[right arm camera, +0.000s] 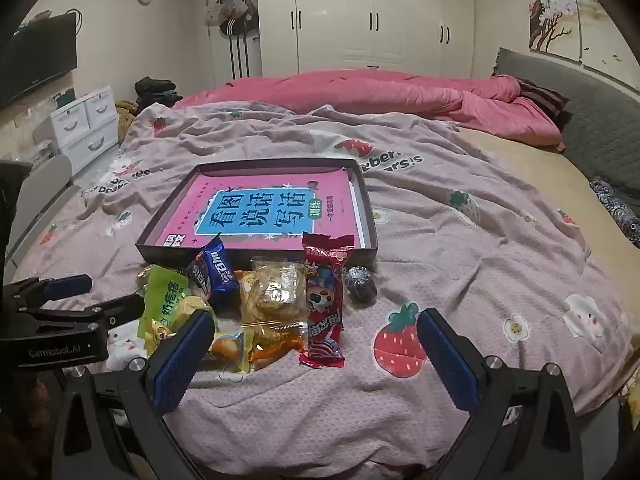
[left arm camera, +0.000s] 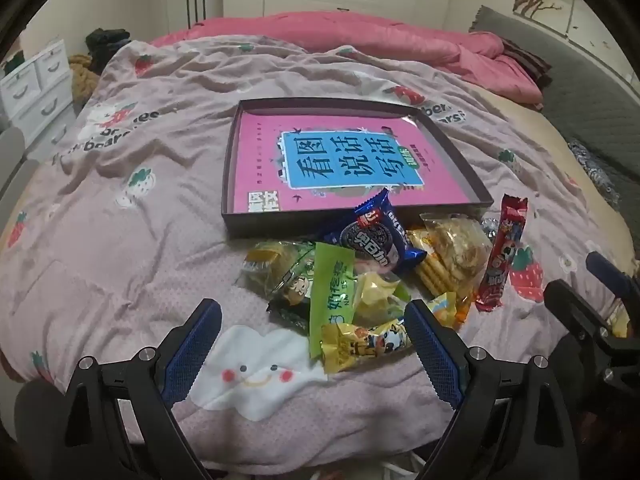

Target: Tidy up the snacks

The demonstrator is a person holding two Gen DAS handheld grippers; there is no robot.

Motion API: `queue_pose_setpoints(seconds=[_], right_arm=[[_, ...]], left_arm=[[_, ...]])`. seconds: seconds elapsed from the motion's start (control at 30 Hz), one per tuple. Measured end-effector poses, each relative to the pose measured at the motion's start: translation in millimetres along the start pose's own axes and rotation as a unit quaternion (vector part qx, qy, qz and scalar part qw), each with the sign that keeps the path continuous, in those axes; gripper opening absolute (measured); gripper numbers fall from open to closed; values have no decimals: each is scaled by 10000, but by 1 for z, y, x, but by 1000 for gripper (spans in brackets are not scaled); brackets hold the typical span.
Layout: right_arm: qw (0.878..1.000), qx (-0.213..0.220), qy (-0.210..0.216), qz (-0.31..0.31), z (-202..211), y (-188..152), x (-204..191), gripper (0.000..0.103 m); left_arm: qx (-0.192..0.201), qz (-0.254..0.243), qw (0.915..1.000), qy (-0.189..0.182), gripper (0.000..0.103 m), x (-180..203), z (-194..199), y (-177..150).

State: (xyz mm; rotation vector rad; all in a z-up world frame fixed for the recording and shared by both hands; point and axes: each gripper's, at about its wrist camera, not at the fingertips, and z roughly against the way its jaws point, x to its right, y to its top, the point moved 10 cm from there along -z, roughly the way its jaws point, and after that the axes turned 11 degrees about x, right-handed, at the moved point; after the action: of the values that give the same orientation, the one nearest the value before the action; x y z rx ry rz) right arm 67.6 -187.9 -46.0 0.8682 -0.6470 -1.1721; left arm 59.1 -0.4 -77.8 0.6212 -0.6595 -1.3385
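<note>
Above snack pile (left arm camera: 360,276), both grippers level, fingers (right arm camera: 182,360) spread

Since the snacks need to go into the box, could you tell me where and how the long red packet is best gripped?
Grip the red packet across its narrow width near the middle, coming from above with the open right claw, which is nearest. It lies flat and lengthwise on the blanket, its right edge free, while its left edge borders the clear cracker bag, so the left finger needs care.
</note>
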Motion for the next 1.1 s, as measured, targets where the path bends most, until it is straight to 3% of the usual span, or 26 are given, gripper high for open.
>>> queue_pose_setpoints(seconds=[1.1], right_arm=[[10000, 68, -27, -57, 6, 2, 6, 102]], left_arm=[[44, -97, 9998, -161, 93, 11, 9, -1]])
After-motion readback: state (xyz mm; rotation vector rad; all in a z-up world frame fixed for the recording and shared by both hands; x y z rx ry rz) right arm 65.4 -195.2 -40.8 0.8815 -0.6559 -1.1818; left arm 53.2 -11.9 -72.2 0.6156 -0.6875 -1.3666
